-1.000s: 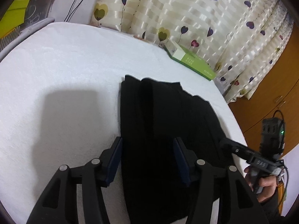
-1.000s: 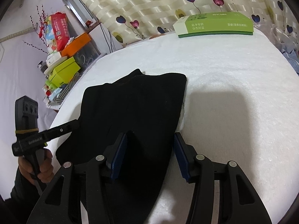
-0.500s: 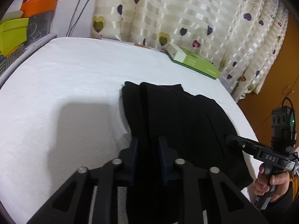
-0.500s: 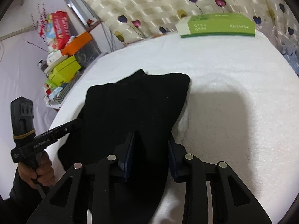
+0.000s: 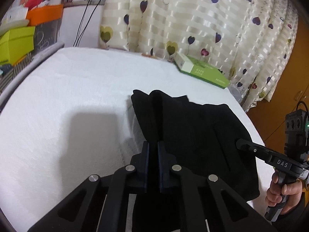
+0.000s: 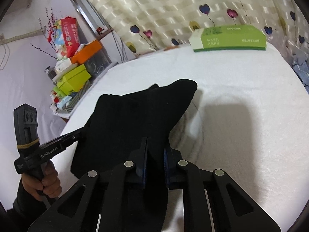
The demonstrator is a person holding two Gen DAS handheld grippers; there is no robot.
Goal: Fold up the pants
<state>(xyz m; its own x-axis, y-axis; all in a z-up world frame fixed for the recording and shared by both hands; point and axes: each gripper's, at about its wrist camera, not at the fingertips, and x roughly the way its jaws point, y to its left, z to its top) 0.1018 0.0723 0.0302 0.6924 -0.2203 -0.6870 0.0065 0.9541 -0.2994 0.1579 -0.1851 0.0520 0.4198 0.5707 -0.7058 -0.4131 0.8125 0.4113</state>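
Black pants [image 5: 193,131] lie partly lifted over a white table [image 5: 67,100]. My left gripper [image 5: 153,147] is shut on the near left edge of the pants, with cloth pinched between its pads. In the right wrist view the same pants [image 6: 131,116] rise off the white table [image 6: 241,116], and my right gripper [image 6: 155,150] is shut on their near right edge. The near end of the pants hangs raised between both grippers while the far end rests on the table. Each wrist view shows the other gripper [image 5: 270,156] [image 6: 48,148] held by a hand at the cloth's side.
A green and white box [image 5: 200,71] [image 6: 229,38] lies at the far edge of the table by a heart-patterned curtain [image 5: 193,19]. Stacked coloured boxes [image 6: 75,77] stand on shelving to the left. A wooden cabinet [image 5: 289,87] is at the right.
Both grippers went from open around the pants' near edges to shut on them. The near end has been lifted, and the cloth now bunches upward off the table.
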